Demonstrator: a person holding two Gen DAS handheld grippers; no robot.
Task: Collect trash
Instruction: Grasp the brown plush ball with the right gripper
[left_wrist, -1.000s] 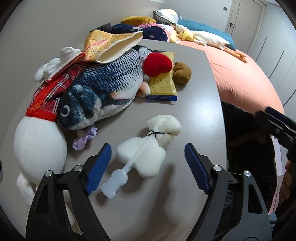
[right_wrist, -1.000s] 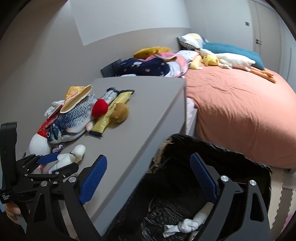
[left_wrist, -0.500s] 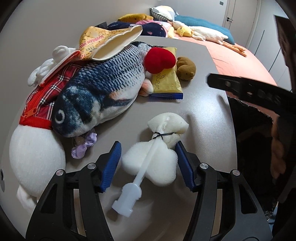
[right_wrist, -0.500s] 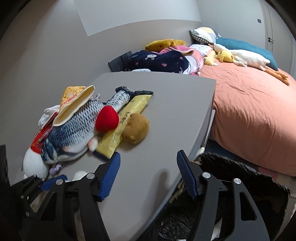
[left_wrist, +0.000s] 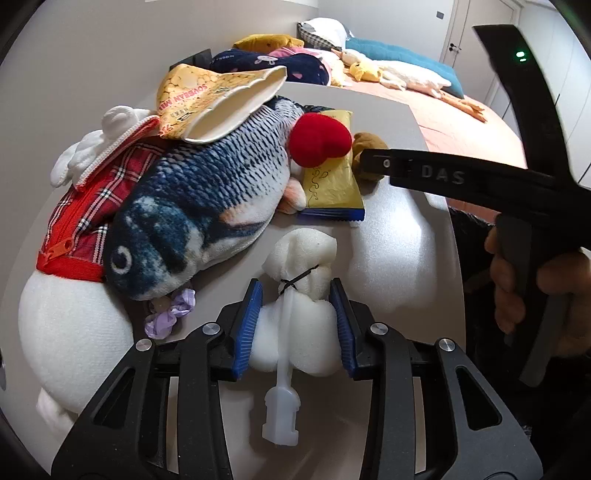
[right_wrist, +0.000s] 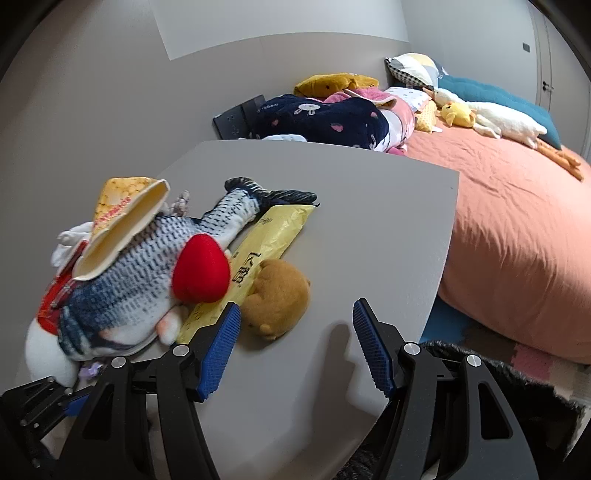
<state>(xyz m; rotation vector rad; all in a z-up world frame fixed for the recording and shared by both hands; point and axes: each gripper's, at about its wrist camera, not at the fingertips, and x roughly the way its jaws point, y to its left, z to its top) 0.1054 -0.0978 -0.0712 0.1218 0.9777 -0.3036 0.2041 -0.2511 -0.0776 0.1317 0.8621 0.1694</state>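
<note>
Your left gripper (left_wrist: 295, 325) sits squarely over the foam bundle (left_wrist: 295, 332), a white sponge piece tied with a black band to a plastic stem. Its jaws are closing, and the blue pads already touch the foam on both flanks and dent it a little. The bundle lies on the grey table (left_wrist: 399, 243), just in front of the fish toy (left_wrist: 192, 214), and its long axis runs straight along the line your gripper points. The stem's plug end pokes back towards you between the gripper arms, and the knotted head reaches out past the fingertips. So the pads press across the short, soft width, which looks like the right way to take it. I judge you need no turn of the wrist, only a firmer squeeze before lifting.

Your right gripper (right_wrist: 295, 347) hangs over bare tabletop with its jaws spread and nothing between them. The brown plush (right_wrist: 277, 302) lies just beside its left pad, and the yellow wrapper (right_wrist: 258, 258) lies beyond that, partly under the fish toy. The wrapper's long side runs away from you towards the far left, so your right hand is the nearer one for it. The black bin bag (right_wrist: 517, 384) is at the table's near right corner, close below your right hand.
</note>
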